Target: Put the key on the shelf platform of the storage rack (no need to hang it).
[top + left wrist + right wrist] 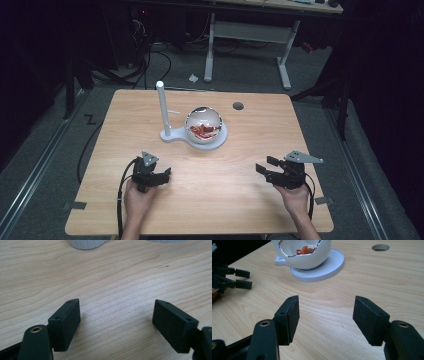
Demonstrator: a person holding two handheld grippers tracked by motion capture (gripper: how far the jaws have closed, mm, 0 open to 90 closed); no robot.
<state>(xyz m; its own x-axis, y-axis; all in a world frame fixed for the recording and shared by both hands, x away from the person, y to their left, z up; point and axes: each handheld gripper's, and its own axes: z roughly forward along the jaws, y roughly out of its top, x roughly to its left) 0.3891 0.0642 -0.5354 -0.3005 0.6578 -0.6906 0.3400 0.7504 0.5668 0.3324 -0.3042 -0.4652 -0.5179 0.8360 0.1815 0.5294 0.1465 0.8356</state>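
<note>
Desk (240, 200) is light wood, seen from above, with both hands at the near edge.

Left tongs (167, 175) sit at roughly 7 o'clock from desk centre, held in the left hand (136, 197). Jaws spread wide, nothing between them, bare wood grain under the gap in the left gripper view (116, 317). Cable (121, 195) trails back off the near edge.

Right tongs (265, 165) at about 4 o'clock, held in the right hand (295, 197). Jaws also spread, empty, tips pointing toward desk centre. Grey three-cornered plate (302, 158) on top. In the right gripper view (325, 315) the gap frames bare desk.

White stand (172, 135) sits at 12 o'clock from desk centre: flat base with an upright white post (162, 107) at its left end and a round pad at its right end. Bowl (204, 125), shiny and rounded, rests on that round pad. Red and orange contents (202, 131) inside; can't tell what they are. From the right gripper view the bowl (307, 260) is white outside with a jagged rim, at 11 o'clock from the jaws and well apart from them.

Round hole (238, 106) in the desk at 1 o'clock from the bowl, near the far edge.

Both tongs well apart from the stand and from each other.

Another desk frame (250, 32) stands on the floor beyond.
</note>
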